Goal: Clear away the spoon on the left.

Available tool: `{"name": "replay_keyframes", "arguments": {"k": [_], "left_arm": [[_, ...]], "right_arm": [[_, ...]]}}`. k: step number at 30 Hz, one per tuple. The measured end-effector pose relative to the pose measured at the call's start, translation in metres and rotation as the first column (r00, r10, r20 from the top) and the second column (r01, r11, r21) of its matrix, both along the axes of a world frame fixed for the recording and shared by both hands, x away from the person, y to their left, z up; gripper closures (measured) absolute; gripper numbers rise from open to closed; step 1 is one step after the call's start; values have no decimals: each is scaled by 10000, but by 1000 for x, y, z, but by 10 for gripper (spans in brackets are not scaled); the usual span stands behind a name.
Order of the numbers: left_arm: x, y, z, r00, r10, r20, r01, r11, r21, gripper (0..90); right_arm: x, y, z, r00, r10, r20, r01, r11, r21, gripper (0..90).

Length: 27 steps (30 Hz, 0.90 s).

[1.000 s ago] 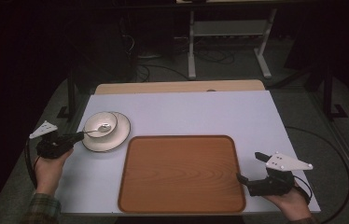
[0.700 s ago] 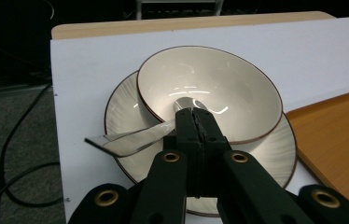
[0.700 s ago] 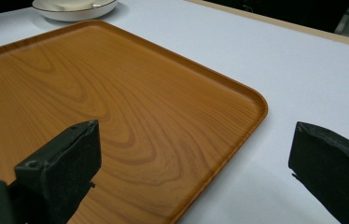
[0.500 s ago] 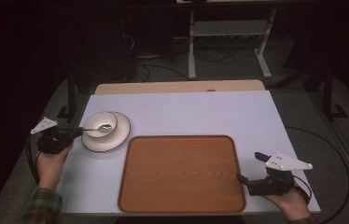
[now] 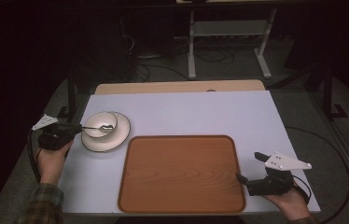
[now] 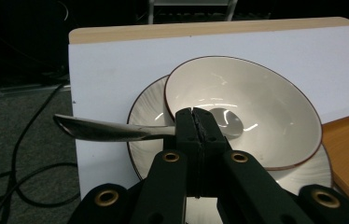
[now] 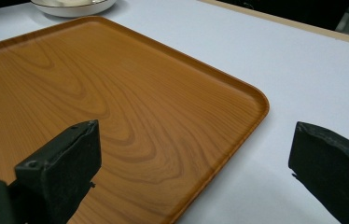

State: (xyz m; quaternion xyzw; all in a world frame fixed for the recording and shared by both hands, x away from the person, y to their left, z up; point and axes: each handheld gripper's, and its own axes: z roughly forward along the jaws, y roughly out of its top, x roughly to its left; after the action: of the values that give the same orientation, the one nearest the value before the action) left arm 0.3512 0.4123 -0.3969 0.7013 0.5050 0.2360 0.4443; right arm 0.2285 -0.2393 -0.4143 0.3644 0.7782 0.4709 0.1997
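Steel spoon (image 6: 112, 130) pinched in your left gripper (image 6: 195, 128) over the bowl (image 6: 242, 109), centre frame; right gripper (image 7: 193, 161) spread, empty, lower frame.

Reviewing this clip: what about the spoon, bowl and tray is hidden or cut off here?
- Spoon: left gripper view, the left gripper hides its neck where the shut jaws clamp it.
- Bowl: whether the spoon's tip touches it is hidden by the jaws.
- Plate: right gripper view, cut off by the top edge.
- Tray: cut off left and below; right gripper covers part.
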Motion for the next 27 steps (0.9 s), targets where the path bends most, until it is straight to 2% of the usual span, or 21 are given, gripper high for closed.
{"name": "replay_keyframes", "arguments": {"k": [14, 27], "left_arm": [[17, 1, 1, 9997, 226, -13, -226, 9996, 195, 896], [34, 2, -4, 9988, 484, -96, -484, 9988, -16, 896]], "right_arm": [[0, -1, 0, 10000, -13, -9, 13, 10000, 34, 19], [-1, -2, 0, 10000, -40, 0, 40, 10000, 14, 19]]}}
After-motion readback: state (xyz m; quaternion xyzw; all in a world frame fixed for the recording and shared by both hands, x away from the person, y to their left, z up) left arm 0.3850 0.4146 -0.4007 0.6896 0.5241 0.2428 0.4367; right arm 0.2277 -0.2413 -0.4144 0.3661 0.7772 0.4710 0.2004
